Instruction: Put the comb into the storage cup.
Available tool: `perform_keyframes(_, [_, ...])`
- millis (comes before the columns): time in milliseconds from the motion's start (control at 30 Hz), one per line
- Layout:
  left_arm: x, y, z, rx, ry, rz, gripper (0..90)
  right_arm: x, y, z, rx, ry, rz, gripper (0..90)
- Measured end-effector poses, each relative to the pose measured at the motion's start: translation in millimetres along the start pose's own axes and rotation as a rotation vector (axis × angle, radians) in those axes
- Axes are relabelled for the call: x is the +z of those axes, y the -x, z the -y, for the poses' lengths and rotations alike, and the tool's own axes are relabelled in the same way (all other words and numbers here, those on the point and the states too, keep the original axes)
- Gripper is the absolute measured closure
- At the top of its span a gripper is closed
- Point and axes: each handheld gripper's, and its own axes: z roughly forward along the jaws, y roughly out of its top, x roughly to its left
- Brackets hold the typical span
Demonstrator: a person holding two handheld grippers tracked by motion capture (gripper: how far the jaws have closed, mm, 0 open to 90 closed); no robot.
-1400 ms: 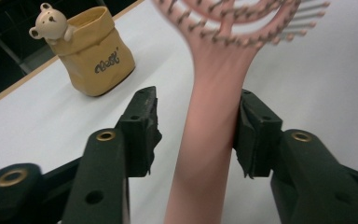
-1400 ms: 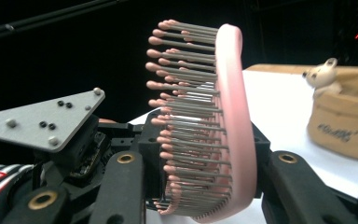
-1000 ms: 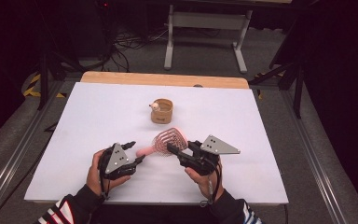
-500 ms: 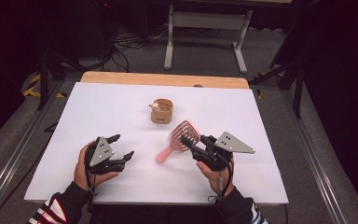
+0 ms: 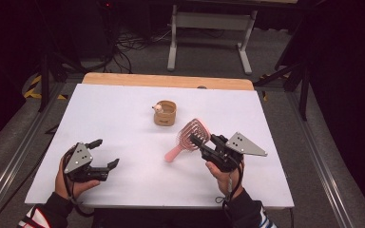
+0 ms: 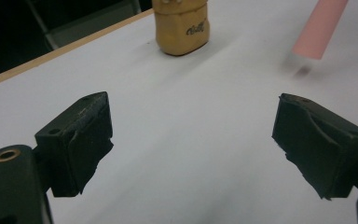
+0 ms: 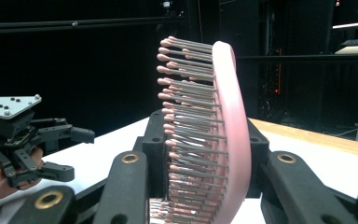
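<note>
— What's in your right gripper (image 5: 198, 141)?

— The pink hairbrush (image 5: 190, 137). My jaws are clamped on its head, handle slanting down toward the white table (image 5: 123, 118).

— And the left gripper (image 5: 105, 153)?

— Its jaws have just been opening; now spread wide, nothing between them, well apart from the brush. The tan cup (image 5: 165, 113) stands beyond.

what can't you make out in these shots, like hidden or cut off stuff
- Hairbrush: right gripper view, handle hidden below the jaws; left gripper view, head cut off by the top edge.
- Tan holder: left gripper view, top cut off; script lettering too small to read.
- Holder contents: high view, too small to identify.
</note>
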Motion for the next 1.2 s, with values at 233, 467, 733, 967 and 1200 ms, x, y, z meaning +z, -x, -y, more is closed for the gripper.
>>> perform_keyframes(233, [-10.2, -7.2, 10.5, -0.024, 0.015, 0.002, 9.3, -1.4, 2.2, -4.6, -0.011, 0.016, 0.017, 64.1])
perform_keyframes(467, [-11.7, -5.4, 12.2, -0.015, 0.017, 0.007, 7.1, 0.3, 4.5, -7.2, -0.022, 0.025, 0.033, 64.1])
perform_keyframes(733, [-7.0, -4.4, 12.8, -0.011, 0.004, 0.017, 7.0, 5.3, 7.7, -11.4, -0.039, 0.034, 0.046, 64.1])
perform_keyframes(967, [-4.8, -3.8, 13.2, -0.011, -0.001, 0.025, 6.9, 9.5, 11.5, -15.7, -0.048, 0.044, 0.06, 64.1])
perform_keyframes(1200, [-4.2, -4.9, 14.7, -0.021, -0.002, 0.026, 7.0, 11.7, 16.7, -25.0, -0.069, 0.063, 0.087, 64.1])
